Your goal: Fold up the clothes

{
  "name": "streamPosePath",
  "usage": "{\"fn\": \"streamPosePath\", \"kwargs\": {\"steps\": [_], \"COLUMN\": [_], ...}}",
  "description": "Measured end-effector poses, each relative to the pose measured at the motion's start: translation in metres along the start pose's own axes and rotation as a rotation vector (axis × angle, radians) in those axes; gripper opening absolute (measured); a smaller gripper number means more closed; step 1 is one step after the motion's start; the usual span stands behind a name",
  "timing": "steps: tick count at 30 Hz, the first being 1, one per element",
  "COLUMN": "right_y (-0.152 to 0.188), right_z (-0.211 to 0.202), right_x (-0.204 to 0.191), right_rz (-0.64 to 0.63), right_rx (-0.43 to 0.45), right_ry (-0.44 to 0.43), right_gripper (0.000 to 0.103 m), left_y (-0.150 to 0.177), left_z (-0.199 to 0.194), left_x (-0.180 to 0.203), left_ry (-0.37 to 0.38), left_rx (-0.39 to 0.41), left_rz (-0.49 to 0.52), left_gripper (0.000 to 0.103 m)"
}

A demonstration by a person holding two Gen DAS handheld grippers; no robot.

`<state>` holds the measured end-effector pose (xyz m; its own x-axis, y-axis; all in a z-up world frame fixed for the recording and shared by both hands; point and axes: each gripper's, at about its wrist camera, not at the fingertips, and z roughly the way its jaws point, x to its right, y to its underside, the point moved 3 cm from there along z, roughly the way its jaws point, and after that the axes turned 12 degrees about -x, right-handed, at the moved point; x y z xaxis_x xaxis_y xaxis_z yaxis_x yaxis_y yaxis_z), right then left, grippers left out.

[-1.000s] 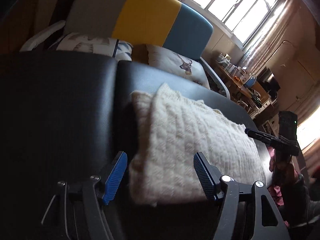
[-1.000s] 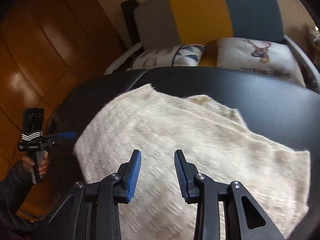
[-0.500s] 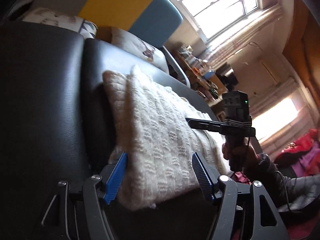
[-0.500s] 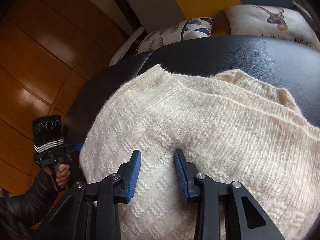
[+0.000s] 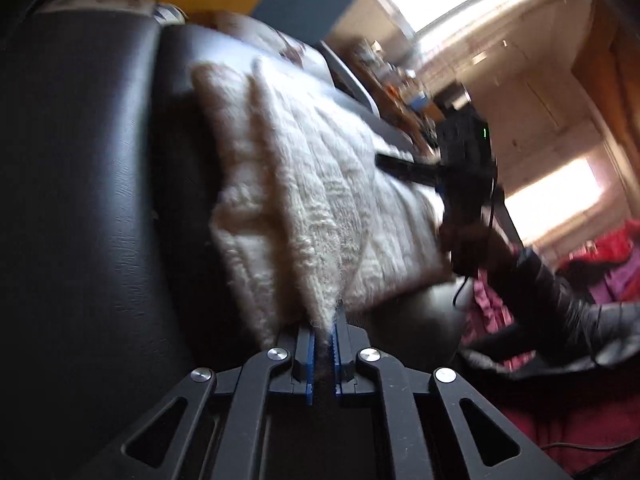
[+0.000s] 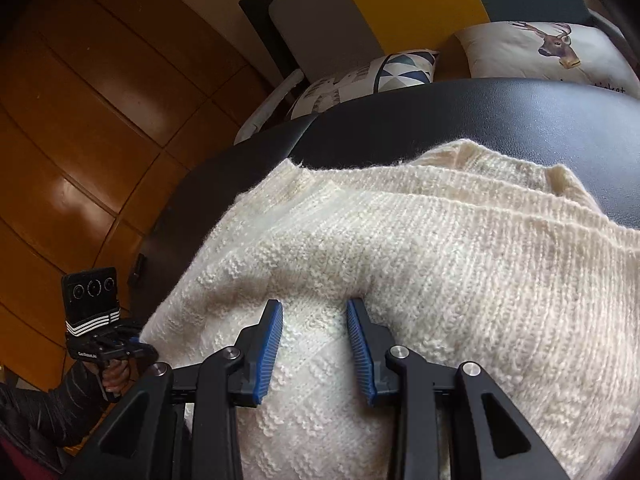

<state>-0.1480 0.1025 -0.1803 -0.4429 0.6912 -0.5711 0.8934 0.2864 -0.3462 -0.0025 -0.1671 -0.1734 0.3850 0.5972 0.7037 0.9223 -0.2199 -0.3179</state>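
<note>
A cream knitted sweater (image 5: 320, 184) lies folded on a black padded surface (image 5: 80, 160). My left gripper (image 5: 324, 326) is shut on the sweater's near edge, and a tuft of knit pokes up between its blue pads. In the right wrist view the sweater (image 6: 440, 248) fills the lower half. My right gripper (image 6: 314, 308) presses down into it, jaws partly apart with a hump of knit between the pads, not clamped. The left wrist view shows the right gripper (image 5: 400, 164) over the sweater's far side. The left gripper (image 6: 132, 346) shows at the sweater's left corner.
Behind the black surface (image 6: 440, 112) stand a sofa with a grey, yellow and blue back (image 6: 400, 8) and two printed cushions (image 6: 372, 76). Wooden panels (image 6: 80, 120) line the left. A pile of red clothes (image 5: 600, 264) lies at the right, beside a sleeve (image 5: 560, 296).
My left gripper's jaws have gone from wide apart to shut on the sweater's near edge. My right gripper sank onto the sweater with its jaws at the same width.
</note>
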Motion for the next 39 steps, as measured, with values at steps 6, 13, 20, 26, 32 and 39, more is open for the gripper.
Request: {"fn": "streamPosePath", "kwargs": {"steps": [6, 13, 20, 26, 32, 39], "right_y": [0.003, 0.006, 0.006, 0.008, 0.011, 0.011], "right_z": [-0.002, -0.004, -0.003, -0.004, 0.002, -0.003], "right_x": [0.003, 0.000, 0.002, -0.002, -0.016, -0.015], "right_rz": [0.000, -0.002, -0.012, -0.028, -0.091, -0.081], "right_rx": [-0.003, 0.004, 0.005, 0.004, -0.004, 0.005], "right_ry": [-0.048, -0.037, -0.046, -0.026, 0.090, 0.110], "right_gripper": [0.034, 0.035, 0.035, 0.035, 0.035, 0.035], "left_y": [0.004, -0.066, -0.148, -0.169, -0.177, -0.174], "left_z": [-0.027, -0.039, 0.006, 0.027, 0.034, 0.033], "left_x": [0.001, -0.020, -0.026, -0.027, -0.054, -0.051], "left_ry": [0.013, 0.020, -0.061, -0.196, -0.383, -0.406], "left_rx": [0.083, 0.185, 0.081, 0.028, 0.060, 0.090], "left_rz": [-0.045, -0.081, -0.019, 0.041, -0.046, -0.077], "left_gripper": [0.008, 0.071, 0.070, 0.006, 0.006, 0.008]}}
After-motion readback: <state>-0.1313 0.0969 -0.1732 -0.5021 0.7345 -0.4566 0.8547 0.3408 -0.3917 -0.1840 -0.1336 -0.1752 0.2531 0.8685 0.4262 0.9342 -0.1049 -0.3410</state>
